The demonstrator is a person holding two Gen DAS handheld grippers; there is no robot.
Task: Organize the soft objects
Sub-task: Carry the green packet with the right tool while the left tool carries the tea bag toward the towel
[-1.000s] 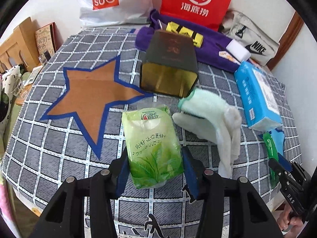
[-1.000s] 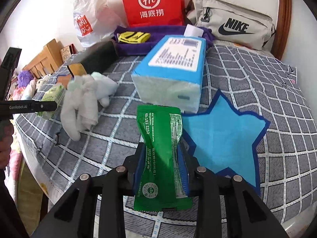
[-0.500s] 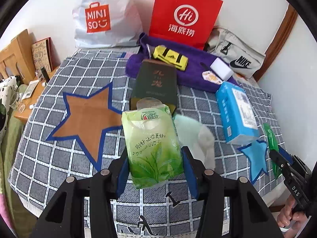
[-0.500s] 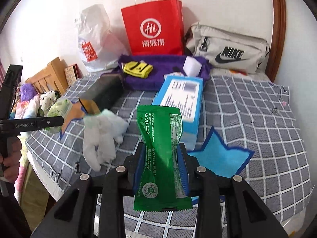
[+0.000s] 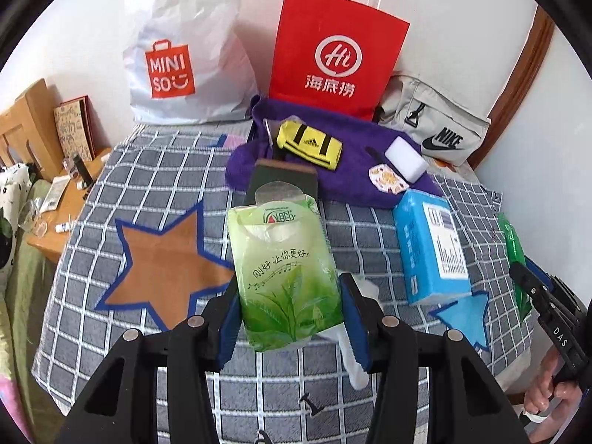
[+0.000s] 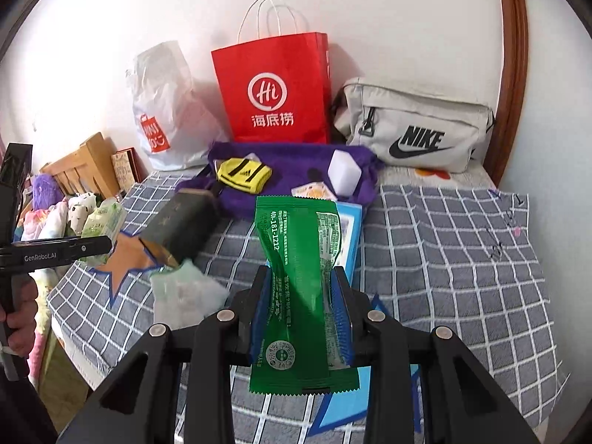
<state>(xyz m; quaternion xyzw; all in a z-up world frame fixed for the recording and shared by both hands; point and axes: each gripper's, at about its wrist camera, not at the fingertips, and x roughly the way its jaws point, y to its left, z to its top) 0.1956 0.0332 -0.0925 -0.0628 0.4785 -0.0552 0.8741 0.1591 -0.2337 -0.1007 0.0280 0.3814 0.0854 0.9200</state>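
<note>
My left gripper [image 5: 288, 318] is shut on a light green tissue pack [image 5: 283, 270] and holds it high above the checked bedspread [image 5: 148, 181]. My right gripper [image 6: 301, 310] is shut on a dark green wipes packet [image 6: 301, 281], also held well above the bed. A brown star patch [image 5: 162, 262] lies at the left, a blue star patch [image 5: 466, 314] at the right. A white-green glove [image 6: 185, 292] lies between them, mostly hidden behind the tissue pack in the left wrist view. A blue tissue box [image 5: 429, 248] lies by the blue star.
A dark box [image 6: 185, 222] lies mid-bed. A purple towel [image 5: 351, 181] at the back carries a yellow pouch [image 5: 309, 144] and a white sponge [image 5: 405, 157]. A Miniso bag [image 5: 177, 59], a red paper bag [image 5: 336, 55] and a Nike bag [image 5: 436, 129] stand against the wall.
Both grippers have risen and pulled back from the bed with their packs still held. The bed and objects now look smaller and farther away.
</note>
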